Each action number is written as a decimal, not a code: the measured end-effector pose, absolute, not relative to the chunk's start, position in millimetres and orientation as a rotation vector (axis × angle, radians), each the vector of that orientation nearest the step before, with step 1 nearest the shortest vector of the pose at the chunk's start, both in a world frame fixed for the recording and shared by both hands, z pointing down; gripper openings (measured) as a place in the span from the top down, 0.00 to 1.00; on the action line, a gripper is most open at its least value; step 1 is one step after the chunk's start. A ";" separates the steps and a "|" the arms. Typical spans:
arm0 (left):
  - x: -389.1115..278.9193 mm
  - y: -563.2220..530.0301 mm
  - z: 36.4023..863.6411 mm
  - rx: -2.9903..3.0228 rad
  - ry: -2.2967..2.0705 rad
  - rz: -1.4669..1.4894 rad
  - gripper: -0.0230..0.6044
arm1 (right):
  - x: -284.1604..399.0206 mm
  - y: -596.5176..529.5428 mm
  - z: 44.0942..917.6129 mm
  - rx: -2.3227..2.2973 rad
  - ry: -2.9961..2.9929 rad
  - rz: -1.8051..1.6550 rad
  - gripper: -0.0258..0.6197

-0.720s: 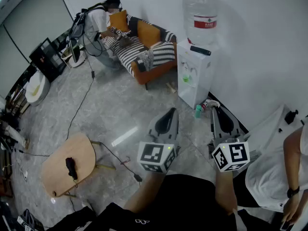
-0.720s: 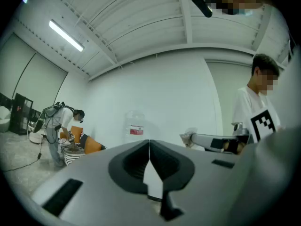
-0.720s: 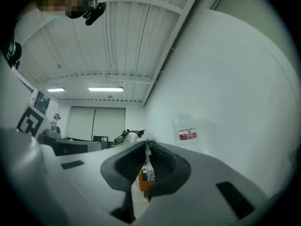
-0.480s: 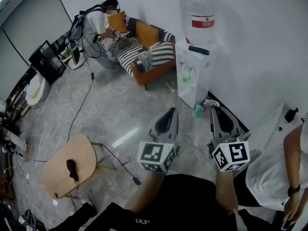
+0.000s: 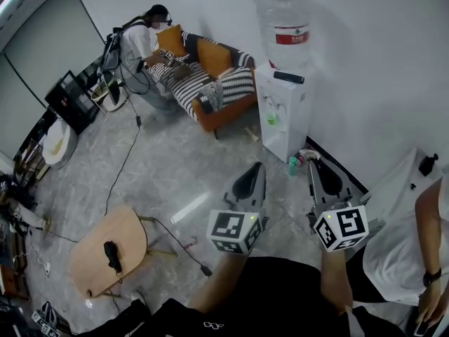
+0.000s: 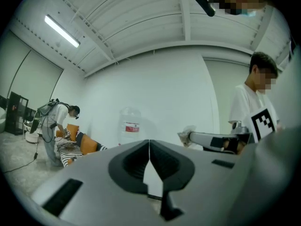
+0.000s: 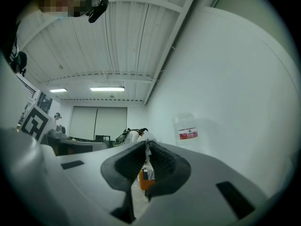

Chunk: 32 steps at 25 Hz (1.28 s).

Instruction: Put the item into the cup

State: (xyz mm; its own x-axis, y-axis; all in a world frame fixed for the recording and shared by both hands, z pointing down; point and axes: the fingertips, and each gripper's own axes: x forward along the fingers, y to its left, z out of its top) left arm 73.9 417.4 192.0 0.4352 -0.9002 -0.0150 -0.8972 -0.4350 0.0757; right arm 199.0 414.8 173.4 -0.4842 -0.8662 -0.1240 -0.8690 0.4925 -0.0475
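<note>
My right gripper [image 5: 311, 161] points level at chest height, shut on a small crumpled white item [image 5: 306, 155] that sticks out past its tip. In the right gripper view a thin white strip of that item [image 7: 147, 150] sits pinched between the jaws. From the left gripper view the same item [image 6: 188, 134] shows at the right gripper's tip. My left gripper [image 5: 256, 168] is held beside it, shut, with nothing between its fingers [image 6: 149, 145]. A small teal cup-like thing [image 5: 292, 166] stands on the floor at the foot of the water dispenser [image 5: 284, 111], beyond both grippers.
A striped sofa with orange cushions [image 5: 210, 76] stands at the back, and a person [image 5: 137, 44] bends over it. A low wooden table [image 5: 105, 248] carries a black object at lower left. Cables run across the floor. Another person in a white shirt [image 5: 414, 244] stands close on my right.
The head view has swung slightly, so the room has shifted in frame. Both grippers keep their pose side by side, and the right one still holds the white item.
</note>
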 end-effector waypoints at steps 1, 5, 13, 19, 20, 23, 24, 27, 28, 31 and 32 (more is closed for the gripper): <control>75.1 416.7 192.0 2.613 -1.638 -0.081 0.94 | 199.1 414.2 173.9 -1.514 2.604 0.031 0.91; 82.3 414.5 191.2 2.626 -1.618 -0.083 0.94 | 198.4 415.1 176.6 -1.498 2.631 0.038 0.91; 81.3 408.4 186.0 2.658 -1.616 -0.085 0.94 | 194.1 410.5 173.4 -1.483 2.643 0.070 0.91; 87.3 390.9 182.6 2.697 -1.572 -0.076 0.94 | 196.2 397.3 171.8 -1.516 2.632 0.089 0.91; 87.6 387.3 182.5 2.700 -1.567 -0.080 0.94 | 196.7 393.6 172.2 -1.521 2.630 0.091 0.91; 82.5 374.4 189.2 2.685 -1.570 -0.080 0.94 | 194.0 383.2 176.8 -1.525 2.638 0.091 0.91; 80.6 368.8 192.8 2.675 -1.571 -0.075 0.94 | 193.8 379.0 179.8 -1.527 2.638 0.080 0.91; 77.2 352.4 199.1 2.654 -1.564 -0.066 0.94 | 195.7 362.4 188.9 -1.539 2.637 0.029 0.91; 75.2 347.0 199.0 2.651 -1.566 -0.065 0.94 | 194.5 356.0 189.9 -1.539 2.638 0.019 0.91; 64.7 328.0 201.8 2.631 -1.582 -0.060 0.94 | 183.0 337.9 190.4 -1.517 2.656 0.018 0.91; 61.6 320.8 204.2 2.622 -1.584 -0.059 0.94 | 179.0 331.7 191.2 -1.509 2.662 0.019 0.91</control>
State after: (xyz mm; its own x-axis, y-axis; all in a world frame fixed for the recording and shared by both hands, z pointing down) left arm 61.6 320.8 204.2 0.4654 -0.8851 0.0072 -0.8821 -0.4631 0.0865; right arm 179.0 331.7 191.2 -0.5112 -0.8560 -0.0769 -0.8570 0.5144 -0.0291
